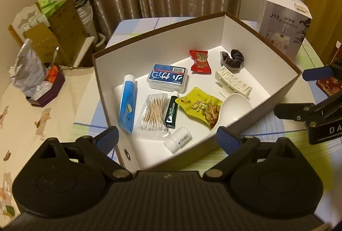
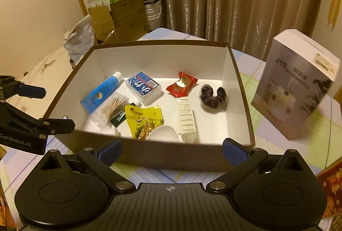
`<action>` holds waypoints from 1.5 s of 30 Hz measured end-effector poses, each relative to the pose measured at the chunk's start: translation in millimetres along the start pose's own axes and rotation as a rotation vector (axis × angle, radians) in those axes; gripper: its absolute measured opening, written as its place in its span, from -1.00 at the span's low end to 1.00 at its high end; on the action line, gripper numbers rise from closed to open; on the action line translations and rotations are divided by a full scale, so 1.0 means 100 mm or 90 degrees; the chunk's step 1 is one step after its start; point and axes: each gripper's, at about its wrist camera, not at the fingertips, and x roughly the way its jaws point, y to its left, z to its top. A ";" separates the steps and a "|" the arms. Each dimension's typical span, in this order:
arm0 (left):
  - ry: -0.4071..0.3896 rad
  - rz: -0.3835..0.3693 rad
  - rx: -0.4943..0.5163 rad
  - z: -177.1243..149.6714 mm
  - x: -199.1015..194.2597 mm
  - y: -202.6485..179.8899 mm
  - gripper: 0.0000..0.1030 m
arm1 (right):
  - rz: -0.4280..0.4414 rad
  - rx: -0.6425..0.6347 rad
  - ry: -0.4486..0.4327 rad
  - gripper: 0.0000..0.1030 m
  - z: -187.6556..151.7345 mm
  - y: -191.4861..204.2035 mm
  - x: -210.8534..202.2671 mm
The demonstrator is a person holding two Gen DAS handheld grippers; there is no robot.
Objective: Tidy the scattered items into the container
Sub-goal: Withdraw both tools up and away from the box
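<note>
Resting inside the box, the scattered items look light; the cotton-swab bag at seven o'clock seems soft and slippery, best pinched mid-body. Both left tongs and right tongs stand apart, empty.

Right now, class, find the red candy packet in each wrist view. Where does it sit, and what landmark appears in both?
Left wrist view: the red candy packet lies toward the far side of the box, above centre in the picture, left of the dark scrunchie.
Right wrist view: the red candy packet lies mid-box, at picture centre, again left of the scrunchie.
Shared landmark: the white humidifier carton, right of the box.
</note>
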 end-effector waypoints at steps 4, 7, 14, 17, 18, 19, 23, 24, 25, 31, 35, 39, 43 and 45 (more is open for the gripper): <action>-0.010 0.002 -0.014 -0.15 -0.20 -0.12 0.92 | -0.009 0.002 -0.003 1.00 -0.15 0.03 -0.18; -0.017 0.002 -0.025 -0.27 -0.35 -0.22 0.92 | -0.006 0.007 -0.003 1.00 -0.27 0.05 -0.31; -0.024 0.016 -0.032 -0.50 -0.64 -0.47 0.92 | -0.017 -0.009 -0.004 1.00 -0.49 0.14 -0.59; -0.024 0.027 -0.036 -0.58 -0.74 -0.55 0.92 | -0.016 -0.014 -0.007 1.00 -0.57 0.16 -0.69; -0.024 0.028 -0.040 -0.60 -0.77 -0.57 0.92 | -0.014 -0.015 -0.008 1.00 -0.60 0.17 -0.72; -0.023 0.030 -0.044 -0.63 -0.80 -0.59 0.92 | -0.012 -0.016 -0.008 1.00 -0.62 0.17 -0.75; -0.019 0.037 -0.053 -0.74 -0.91 -0.66 0.92 | -0.006 -0.027 -0.009 1.00 -0.71 0.20 -0.85; -0.019 0.039 -0.054 -0.77 -0.93 -0.68 0.92 | -0.005 -0.031 -0.009 1.00 -0.74 0.21 -0.88; -0.019 0.041 -0.054 -0.79 -0.95 -0.70 0.92 | -0.004 -0.035 -0.009 1.00 -0.76 0.22 -0.90; -0.014 0.047 -0.063 -0.94 -1.06 -0.81 0.92 | 0.003 -0.045 -0.015 1.00 -0.88 0.23 -1.04; -0.015 0.055 -0.067 -1.00 -1.12 -0.87 0.92 | 0.005 -0.051 -0.019 1.00 -0.93 0.22 -1.12; -0.020 0.064 -0.070 -1.03 -1.18 -0.92 0.92 | 0.009 -0.055 -0.021 1.00 -0.97 0.20 -1.18; -0.026 0.069 -0.072 -1.04 -1.24 -0.97 0.92 | 0.012 -0.056 -0.026 1.00 -1.00 0.18 -1.23; -0.029 0.072 -0.074 -1.04 -1.26 -1.00 0.92 | 0.016 -0.057 -0.028 1.00 -1.02 0.16 -1.26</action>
